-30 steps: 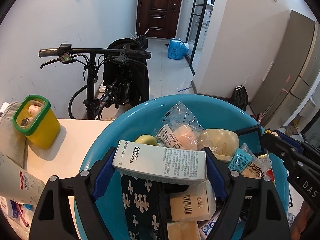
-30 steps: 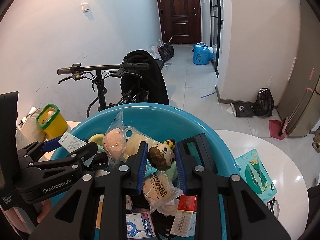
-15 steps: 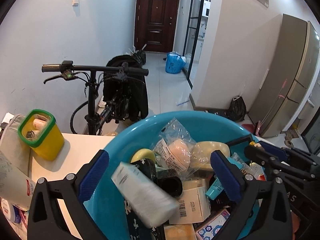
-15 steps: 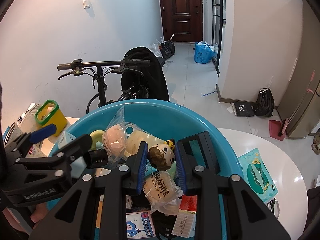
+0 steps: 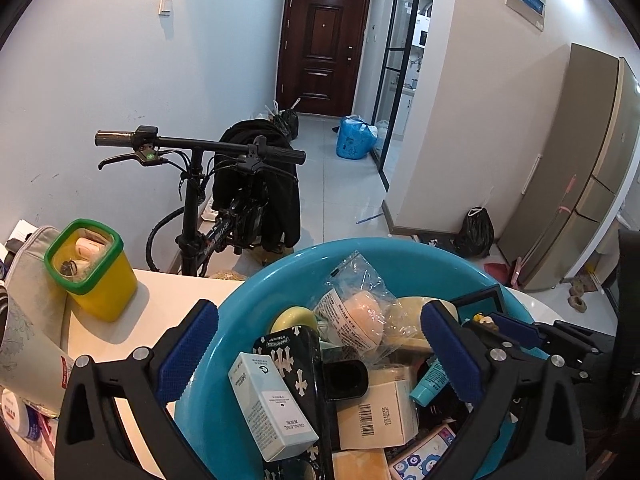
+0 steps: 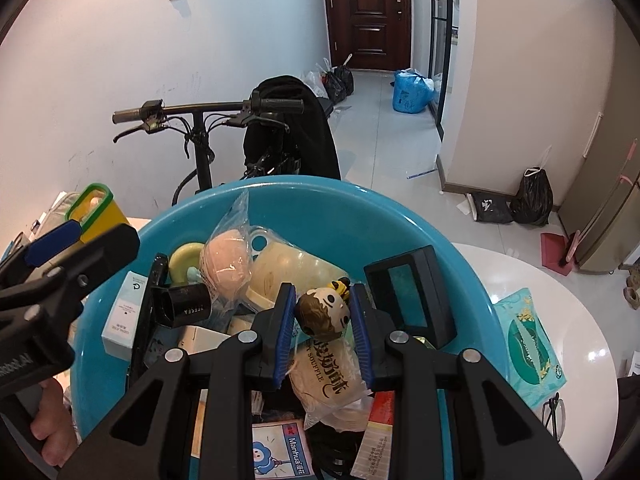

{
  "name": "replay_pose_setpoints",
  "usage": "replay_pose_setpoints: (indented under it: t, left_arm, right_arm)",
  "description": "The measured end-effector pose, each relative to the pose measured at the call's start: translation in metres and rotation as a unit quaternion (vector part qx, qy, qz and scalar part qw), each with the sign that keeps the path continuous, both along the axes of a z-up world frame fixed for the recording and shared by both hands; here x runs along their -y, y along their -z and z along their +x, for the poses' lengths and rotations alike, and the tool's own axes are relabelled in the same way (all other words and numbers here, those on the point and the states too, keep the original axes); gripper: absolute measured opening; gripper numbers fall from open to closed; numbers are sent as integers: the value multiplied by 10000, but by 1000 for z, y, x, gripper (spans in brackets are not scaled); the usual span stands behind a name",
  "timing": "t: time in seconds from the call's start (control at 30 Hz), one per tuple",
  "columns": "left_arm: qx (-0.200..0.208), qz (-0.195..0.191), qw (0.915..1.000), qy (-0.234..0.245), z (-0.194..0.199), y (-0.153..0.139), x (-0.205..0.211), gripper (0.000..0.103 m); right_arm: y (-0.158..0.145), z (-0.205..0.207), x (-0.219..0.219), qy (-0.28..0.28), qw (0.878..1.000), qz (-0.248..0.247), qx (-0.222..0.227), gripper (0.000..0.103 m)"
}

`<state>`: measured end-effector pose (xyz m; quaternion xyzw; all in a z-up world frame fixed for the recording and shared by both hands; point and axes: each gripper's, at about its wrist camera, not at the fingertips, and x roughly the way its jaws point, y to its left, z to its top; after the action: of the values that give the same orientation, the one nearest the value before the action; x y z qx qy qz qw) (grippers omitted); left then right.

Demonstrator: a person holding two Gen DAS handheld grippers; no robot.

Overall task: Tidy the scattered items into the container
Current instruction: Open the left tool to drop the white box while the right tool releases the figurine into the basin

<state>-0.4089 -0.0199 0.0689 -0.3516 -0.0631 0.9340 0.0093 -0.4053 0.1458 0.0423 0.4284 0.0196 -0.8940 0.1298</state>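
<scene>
Far left, a yellow tub with a green rim (image 5: 90,270) sits on the white table (image 5: 160,308), well apart from the action. Moving in: the left gripper (image 5: 320,354) hangs over the blue basin (image 5: 400,252) with its jaws wide apart and nothing between them; the white carton (image 5: 272,404) lies loose below, leaning on a black cross-patterned case (image 5: 298,360). Across to the right gripper (image 6: 322,326), clamped on a small doll-head figurine (image 6: 324,310) above the pile. That looks like the step in hand, so next it wants parting the jaws and letting the figurine settle. A teal tissue pack (image 6: 530,344) waits outside on the table. The basin's near rim is cut off, and what's buried underneath I can't make out.
</scene>
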Motion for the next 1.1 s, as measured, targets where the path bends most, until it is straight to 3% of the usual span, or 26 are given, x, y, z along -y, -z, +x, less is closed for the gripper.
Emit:
replay_pose_setpoints:
  t: [0.2, 0.27, 0.33, 0.6, 0.87, 0.93, 1.1]
  left_arm:
    - [-8, -27, 10000, 7, 1, 0, -1, 103]
    - [-43, -66, 10000, 6, 2, -2, -2, 103]
    - [-114, -165, 9998, -33, 4, -4, -1, 103]
    - [-469, -412, 9979, -164, 17, -20, -1, 103]
    - [-791, -384, 9960, -183, 32, -39, 5, 103]
    - [-916, -412, 9948, -198, 38, -46, 4, 103]
    - [-1203, -427, 9917, -177, 54, -62, 2, 103]
  right_arm:
    - [-1, -1, -2, 57, 10000, 35, -4, 27]
    - [-3, 0, -3, 90, 9999, 61, -34, 36]
    - [-8, 2, -4, 138, 9997, 70, -190, 64]
    - [-30, 13, -7, 298, 9976, 194, -600, 66]
    - [-52, 27, -9, 428, 9938, 158, -1015, 77]
    - [-58, 32, -9, 446, 9922, 121, -1159, 86]
    - [-76, 48, -13, 550, 9854, 94, -1607, 95]
